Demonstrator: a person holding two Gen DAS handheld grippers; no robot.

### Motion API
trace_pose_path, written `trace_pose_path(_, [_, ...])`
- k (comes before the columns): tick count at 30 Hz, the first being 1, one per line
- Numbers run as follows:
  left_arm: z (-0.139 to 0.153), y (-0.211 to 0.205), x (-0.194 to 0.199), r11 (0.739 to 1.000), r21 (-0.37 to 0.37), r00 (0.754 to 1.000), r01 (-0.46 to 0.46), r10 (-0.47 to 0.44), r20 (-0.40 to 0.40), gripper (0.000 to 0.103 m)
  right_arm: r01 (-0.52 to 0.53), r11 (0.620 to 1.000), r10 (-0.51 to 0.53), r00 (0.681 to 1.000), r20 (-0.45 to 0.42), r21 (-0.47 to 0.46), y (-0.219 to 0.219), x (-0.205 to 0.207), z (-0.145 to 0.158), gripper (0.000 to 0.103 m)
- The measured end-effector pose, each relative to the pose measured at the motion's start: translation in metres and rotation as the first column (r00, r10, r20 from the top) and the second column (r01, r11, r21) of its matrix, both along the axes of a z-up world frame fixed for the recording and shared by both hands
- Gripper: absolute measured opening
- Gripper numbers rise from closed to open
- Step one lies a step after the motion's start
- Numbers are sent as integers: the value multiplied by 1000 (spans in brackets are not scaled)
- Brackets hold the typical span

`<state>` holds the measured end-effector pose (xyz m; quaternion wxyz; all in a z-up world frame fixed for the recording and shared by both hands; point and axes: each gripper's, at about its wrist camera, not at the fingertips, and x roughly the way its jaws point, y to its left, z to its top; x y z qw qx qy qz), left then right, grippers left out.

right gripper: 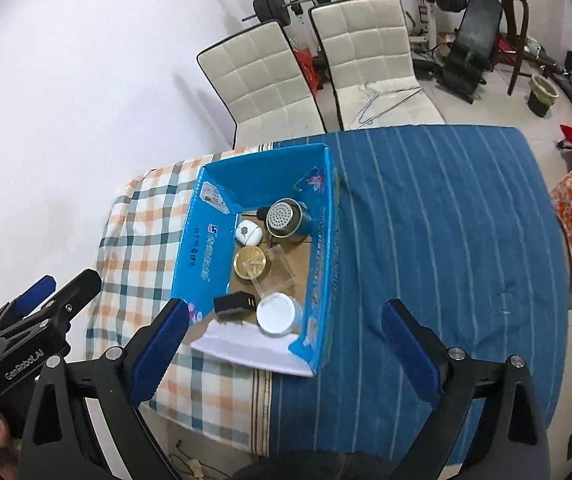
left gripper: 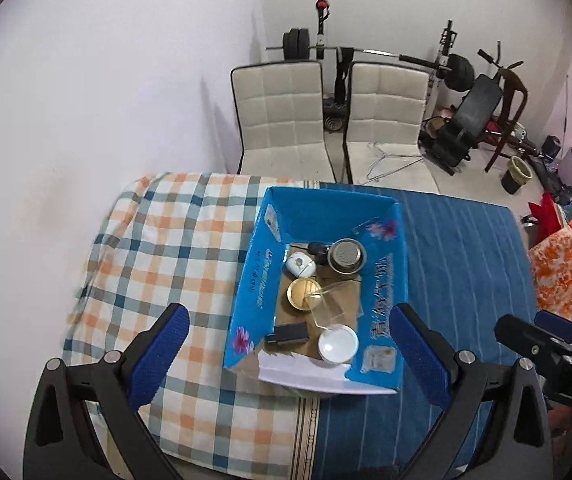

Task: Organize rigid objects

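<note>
The left gripper (left gripper: pixel 290 354) hangs with its blue-padded jaws spread wide and nothing between them, poised above the near end of a blue box (left gripper: pixel 260 276). The right gripper (right gripper: pixel 284 344) is likewise released and empty, held over the box's near right corner and the striped blue cloth (right gripper: pixel 446 220) beside it. Each tool shows at the edge of the other's view.

Inside the box, on its brown cardboard floor, lie the gathered objects: a white lid (left gripper: pixel 338 345) at the near end, touching a clear plastic piece (left gripper: pixel 326 304); a black adapter (left gripper: pixel 288 334) just left of the lid; a gold lid (left gripper: pixel 302 294) partly under the clear piece; a white case (left gripper: pixel 300 265) and a steel cup (left gripper: pixel 346 256) toward the far end, with a small dark object between them that is too dim to name.

The box sits where a checked cloth (left gripper: pixel 166 248) meets the striped one. Two white chairs (left gripper: pixel 282 120) stand behind the table, with a barbell rack (left gripper: pixel 318 48) against the wall.
</note>
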<state>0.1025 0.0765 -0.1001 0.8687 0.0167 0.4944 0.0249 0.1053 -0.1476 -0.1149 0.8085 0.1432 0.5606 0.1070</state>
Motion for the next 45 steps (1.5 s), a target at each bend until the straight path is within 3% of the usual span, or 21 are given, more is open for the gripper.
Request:
trace_pose_path(12, [43, -7, -46, 1000, -7, 999, -7, 8, 43, 103, -40, 999, 39, 997, 68, 15, -19, -66, 68, 99])
trace_pose_path(18, [50, -11, -61, 1000, -15, 998, 7, -6, 54, 103, -61, 998, 59, 993, 105, 14, -16, -84, 90, 99])
trace_pose_path(23, [48, -16, -66, 1000, -13, 998, 25, -24, 52, 103, -51, 999, 52, 992, 112, -6, -14, -88, 91, 99])
trace_pose_path(34, [39, -17, -56, 999, 36, 992, 26, -30, 119, 103, 58, 985, -25, 979, 200, -161, -16, -83, 86, 99])
trace_pose_path(45, [39, -15, -42, 998, 48, 990, 30, -36, 134, 103, 100, 980, -64, 978, 199, -172, -17, -70, 75, 99])
